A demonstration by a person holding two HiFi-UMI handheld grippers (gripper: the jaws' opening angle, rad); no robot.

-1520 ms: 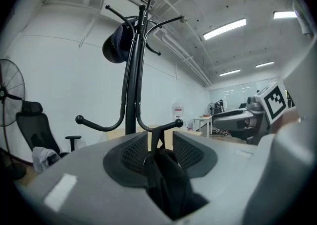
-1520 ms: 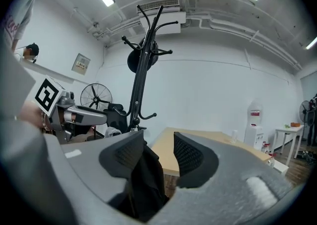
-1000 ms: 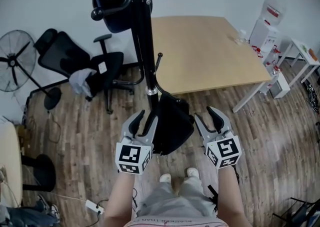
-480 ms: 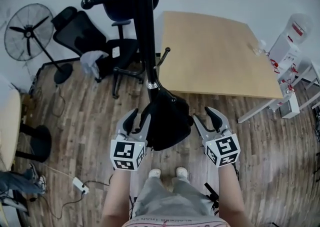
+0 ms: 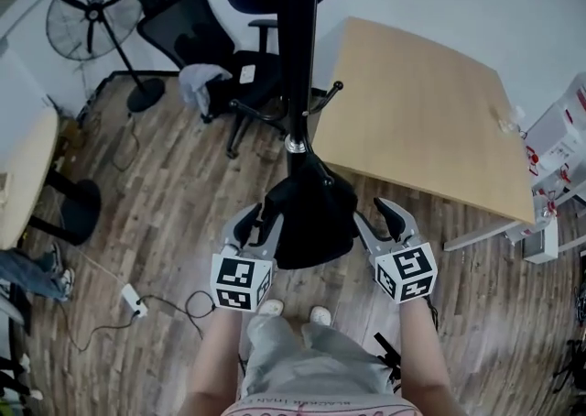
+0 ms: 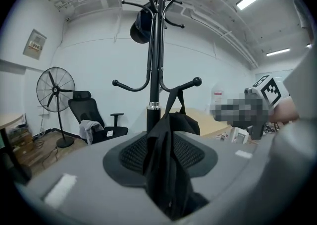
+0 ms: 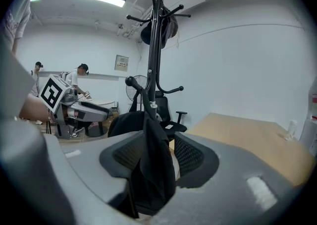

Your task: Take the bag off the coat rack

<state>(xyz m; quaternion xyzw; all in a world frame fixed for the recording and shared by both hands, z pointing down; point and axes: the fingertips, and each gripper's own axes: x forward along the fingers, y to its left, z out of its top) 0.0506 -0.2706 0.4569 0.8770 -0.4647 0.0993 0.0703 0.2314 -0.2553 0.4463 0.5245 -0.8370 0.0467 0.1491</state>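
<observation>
Coat rack: black metal coat rack (image 5: 295, 57) stands upright on the wood-plank floor (image 5: 165, 213), with curved hooks in a lower ring and at its top.
Bag: black fabric bag (image 5: 311, 222) hangs low against the front of the coat rack's pole. Its straps run up over one lower hook of the coat rack, as the left gripper view shows (image 6: 174, 101).
Left tool: left tool (image 5: 256, 220) sits just left of the coat rack's pole, at the bag's left edge. Its jaws are clamped on a bunched fold of the bag, and the fabric fills the space between the pads.
Right tool: right tool (image 5: 383, 215) sits right of the coat rack's pole, at the bag's right edge. Its jaws are closed in on a dark fold of the bag that drops down into the throat.
Counter: pale wooden counter (image 5: 421, 112) lies right of the coat rack, beyond the right tool.
Chair: black office chair (image 5: 224, 48) stands left of the coat rack and behind it, with a grey cloth (image 5: 197, 84) draped on its seat.
Fan: black standing fan (image 5: 92, 11) is further left of the coat rack, past the chair.
</observation>
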